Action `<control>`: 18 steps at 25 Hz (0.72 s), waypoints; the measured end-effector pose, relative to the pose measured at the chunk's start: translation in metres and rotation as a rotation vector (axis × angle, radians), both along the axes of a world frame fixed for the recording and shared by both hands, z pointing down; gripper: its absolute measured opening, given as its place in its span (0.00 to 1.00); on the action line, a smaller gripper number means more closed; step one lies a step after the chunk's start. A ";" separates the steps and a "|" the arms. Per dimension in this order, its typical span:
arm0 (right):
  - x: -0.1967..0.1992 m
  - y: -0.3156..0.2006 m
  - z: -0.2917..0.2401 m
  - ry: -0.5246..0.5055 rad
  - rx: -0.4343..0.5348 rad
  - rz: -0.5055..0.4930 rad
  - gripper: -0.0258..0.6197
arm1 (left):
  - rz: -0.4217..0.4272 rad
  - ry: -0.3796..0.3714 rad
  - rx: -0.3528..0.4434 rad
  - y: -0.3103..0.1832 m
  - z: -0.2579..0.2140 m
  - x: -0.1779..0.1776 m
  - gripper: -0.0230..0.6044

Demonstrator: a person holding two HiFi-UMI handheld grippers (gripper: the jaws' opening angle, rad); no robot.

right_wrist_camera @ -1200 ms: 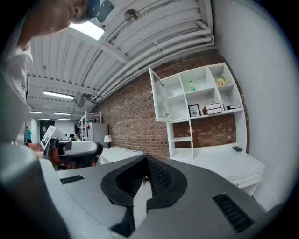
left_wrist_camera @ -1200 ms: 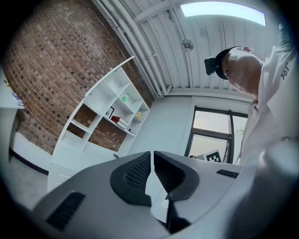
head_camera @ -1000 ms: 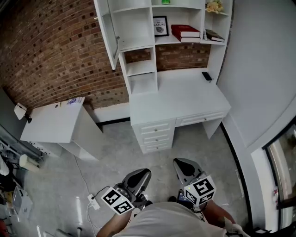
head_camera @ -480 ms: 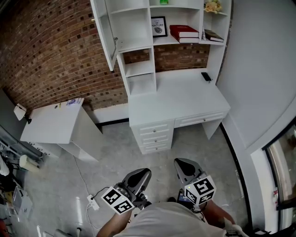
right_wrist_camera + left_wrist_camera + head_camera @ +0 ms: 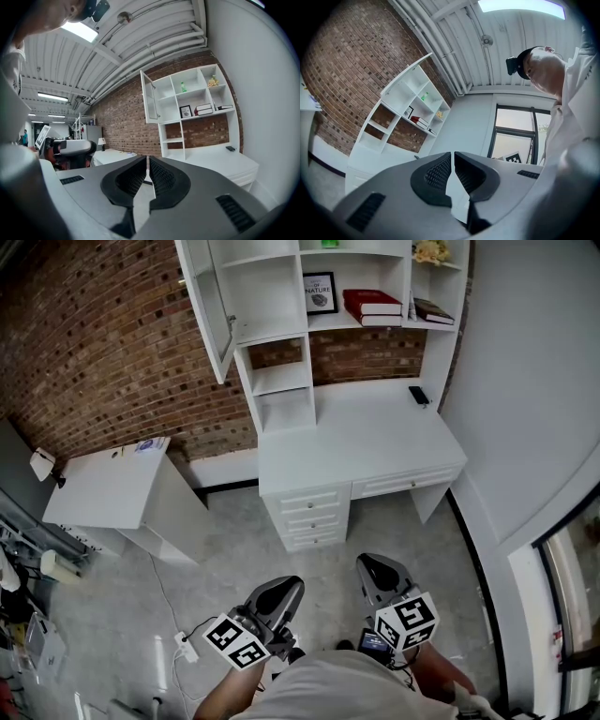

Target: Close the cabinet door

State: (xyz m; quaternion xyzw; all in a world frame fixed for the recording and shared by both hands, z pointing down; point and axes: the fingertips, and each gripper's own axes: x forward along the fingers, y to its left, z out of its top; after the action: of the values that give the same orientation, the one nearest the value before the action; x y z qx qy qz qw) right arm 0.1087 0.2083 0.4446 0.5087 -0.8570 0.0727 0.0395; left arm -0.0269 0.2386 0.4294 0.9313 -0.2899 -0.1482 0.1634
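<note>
Left tool (image 5: pixel 284 587), right tool (image 5: pixel 371 567) closed; white cabinet door (image 5: pixel 208 307) hangs open.

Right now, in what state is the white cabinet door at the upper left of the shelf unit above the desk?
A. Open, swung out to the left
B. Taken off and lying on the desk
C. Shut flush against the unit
A: the cabinet door stands angled out from the unit's left edge, leaving the compartment behind it exposed.
</note>
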 end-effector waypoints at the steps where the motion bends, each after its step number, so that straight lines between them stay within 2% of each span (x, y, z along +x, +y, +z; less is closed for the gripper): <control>1: 0.004 -0.001 -0.001 -0.001 0.003 0.001 0.08 | -0.003 -0.002 0.001 -0.001 -0.001 0.002 0.08; 18: 0.059 -0.032 -0.010 0.023 0.044 -0.036 0.09 | -0.095 -0.016 0.026 -0.031 -0.013 0.045 0.08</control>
State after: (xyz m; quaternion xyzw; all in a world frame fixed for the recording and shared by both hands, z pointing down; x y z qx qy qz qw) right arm 0.1675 0.1758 0.4342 0.4946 -0.8669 0.0475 0.0394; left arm 0.0177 0.2079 0.4167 0.9197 -0.3331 -0.1519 0.1418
